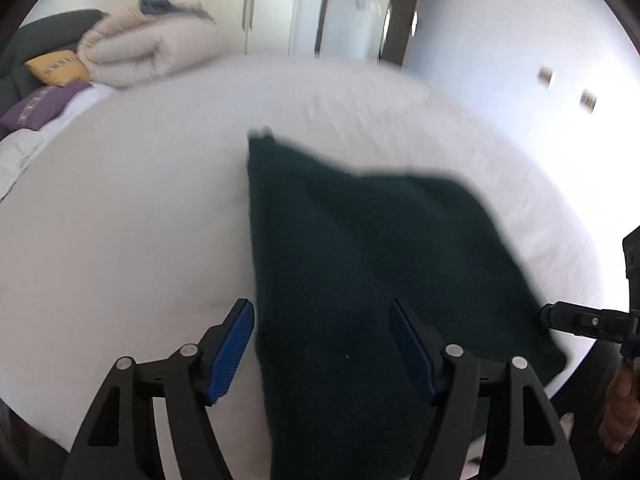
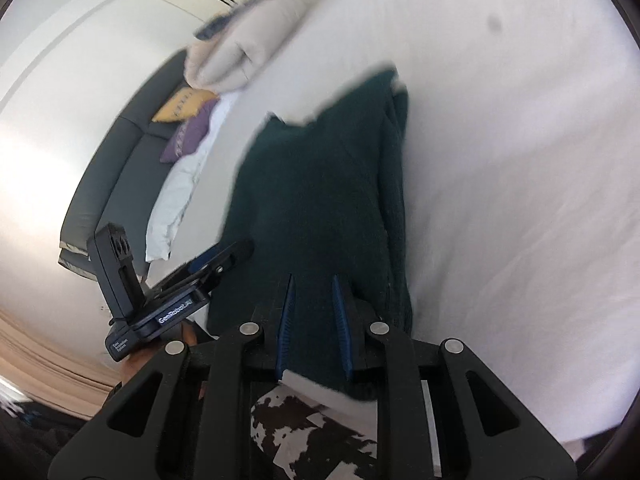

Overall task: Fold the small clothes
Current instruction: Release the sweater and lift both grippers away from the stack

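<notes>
A dark green garment (image 1: 360,264) lies folded on the white bed (image 1: 120,220); it also shows in the right wrist view (image 2: 320,200). My left gripper (image 1: 322,312) is open, with its blue-padded fingers spread over the garment's near left edge, holding nothing. My right gripper (image 2: 314,284) has its fingers close together on the garment's near edge (image 2: 312,340) and grips the cloth. The right gripper's tip shows at the garment's right corner in the left wrist view (image 1: 548,316). The left gripper shows at the left in the right wrist view (image 2: 224,256).
A rolled beige duvet (image 1: 140,52) with yellow (image 1: 56,66) and purple (image 1: 36,106) cushions lies at the head of the bed by a dark headboard (image 1: 32,36). Wardrobe doors (image 1: 248,0) stand beyond. A brown-and-white patterned rug (image 2: 312,432) lies below the bed edge.
</notes>
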Demonstrator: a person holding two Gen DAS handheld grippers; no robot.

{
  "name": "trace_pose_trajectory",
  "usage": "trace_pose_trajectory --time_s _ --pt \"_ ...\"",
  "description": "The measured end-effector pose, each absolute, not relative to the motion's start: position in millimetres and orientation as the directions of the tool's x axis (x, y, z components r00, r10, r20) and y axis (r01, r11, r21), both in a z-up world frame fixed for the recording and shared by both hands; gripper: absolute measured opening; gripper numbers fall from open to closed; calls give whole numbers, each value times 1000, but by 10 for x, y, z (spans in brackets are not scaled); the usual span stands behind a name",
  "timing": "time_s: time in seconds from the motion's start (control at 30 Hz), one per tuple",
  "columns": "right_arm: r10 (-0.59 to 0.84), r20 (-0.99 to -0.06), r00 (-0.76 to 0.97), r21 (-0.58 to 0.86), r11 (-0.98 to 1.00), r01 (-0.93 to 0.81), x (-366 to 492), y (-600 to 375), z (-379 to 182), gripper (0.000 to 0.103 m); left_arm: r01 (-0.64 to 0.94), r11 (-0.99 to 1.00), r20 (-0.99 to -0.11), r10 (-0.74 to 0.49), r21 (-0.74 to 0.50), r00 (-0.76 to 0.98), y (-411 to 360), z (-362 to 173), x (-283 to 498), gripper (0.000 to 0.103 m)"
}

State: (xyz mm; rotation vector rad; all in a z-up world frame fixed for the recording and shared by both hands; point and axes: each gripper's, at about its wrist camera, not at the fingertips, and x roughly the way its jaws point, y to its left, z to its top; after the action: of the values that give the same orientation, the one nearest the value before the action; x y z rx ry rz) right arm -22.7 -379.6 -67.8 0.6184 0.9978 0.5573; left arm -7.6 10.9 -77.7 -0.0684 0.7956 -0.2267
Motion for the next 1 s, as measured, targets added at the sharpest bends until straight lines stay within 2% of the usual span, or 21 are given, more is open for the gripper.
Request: trace_pose_trajectory --time_s 0.07,0.1,0.17,0.2,0.23,0.33,0.43,0.5,0.57,0.6,0.73,0.8,0.87,1.0 --pt "613 -589 526 633 755 -172 -422 -3969 -351 23 161 980 -630 -198 -117 751 170 -541 -261 93" --pt "576 -580 576 596 782 -182 -511 -4026 -210 29 142 986 -592 -163 -82 789 185 -421 -346 103" --pt "475 -551 686 508 843 -176 -657 -4056 131 61 100 995 -494 -93 -11 864 213 -142 -566 103" --pt "416 -524 743 470 869 -155 -736 -4078 292 85 85 996 -452 -70 13 889 224 -10 -654 103" --pt "353 -476 806 437 890 -132 -856 -4111 455 94 51 998 -396 -32 37 918 242 171 -763 103" --pt "208 -282 937 326 939 -111 -1200 -4068 941 103 -30 998 -269 44 54 962 279 569 -982 103" --pt "126 -182 975 220 972 -85 -1403 -3941 1280 103 -89 993 -88 96 78 991 255 931 -1293 103" --pt "144 -118 983 184 975 -121 -1539 -3869 1502 103 -76 994 -31 79 73 996 256 1080 -1445 103" --pt "147 -84 986 167 977 -131 -1648 -3814 1677 103 -61 996 -76 66 65 995 265 1152 -1451 103" --pt "135 -74 988 156 980 -122 -1692 -3774 1736 103 -26 997 -136 35 67 990 266 1167 -1419 103" --pt "152 -94 984 119 983 -141 -1787 -3585 1820 103 -44 993 -235 69 111 969 201 1046 -1337 103" --pt "181 -137 974 102 980 -168 -1736 -3610 1855 103 -53 991 -346 93 125 934 150 916 -1220 103" --pt "203 -214 956 71 979 -192 -1661 -3478 1786 103 -37 993 -411 79 109 908 122 795 -1153 103" --pt "104 -374 922 9 994 -109 -1503 -3357 1501 103 -1 1000 -575 13 21 818 91 477 -993 103"
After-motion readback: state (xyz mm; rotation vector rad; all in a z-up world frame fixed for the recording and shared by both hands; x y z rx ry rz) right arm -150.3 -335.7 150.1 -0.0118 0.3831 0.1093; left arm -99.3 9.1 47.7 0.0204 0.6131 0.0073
